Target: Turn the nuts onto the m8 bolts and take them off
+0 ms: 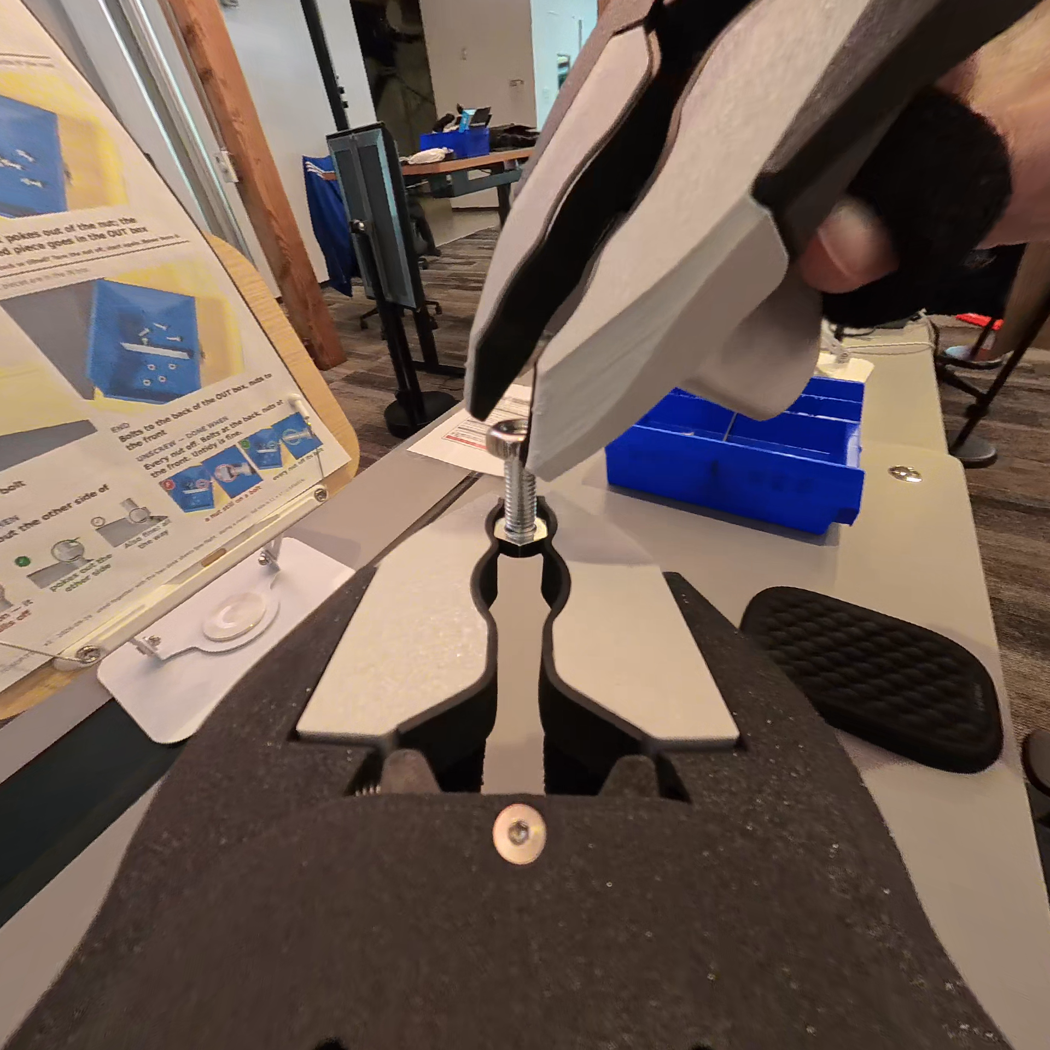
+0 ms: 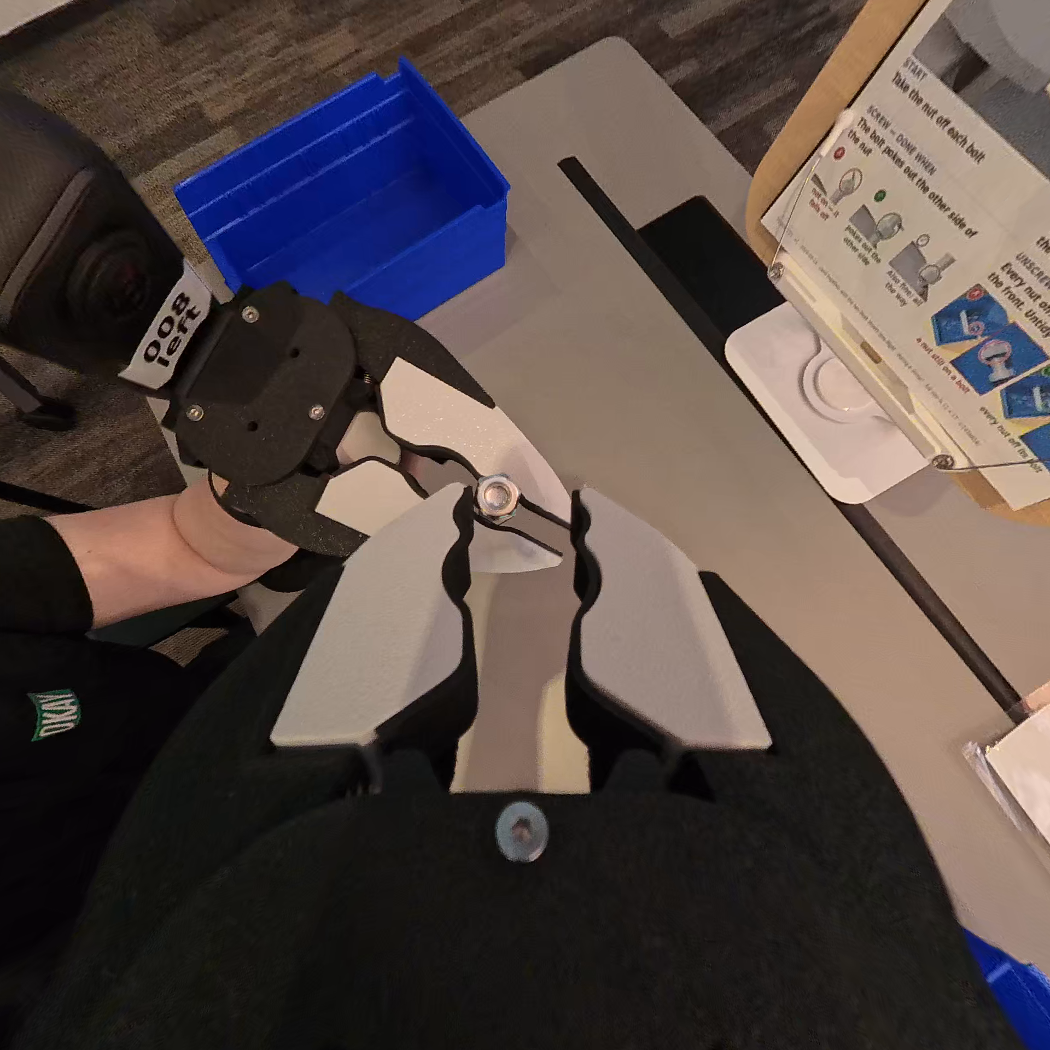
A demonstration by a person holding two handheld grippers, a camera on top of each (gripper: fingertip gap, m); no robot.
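Observation:
A silver bolt stands upright with its socket head up. Its lower thread sits in a hex nut. My left gripper is shut on the nut, holding it level above the grey table. My right gripper comes down from the upper right, tips at the bolt head. In the right wrist view the bolt head lies against the left finger of my right gripper. The other finger stands apart, so it is open. The left gripper reaches in from the left there.
A divided blue bin sits behind the bolt on the right. Another blue bin stands at the table's far left. An instruction board leans on a stand. A black rubber pad lies at the right. My two grippers' fingertips are within a few centimetres of each other.

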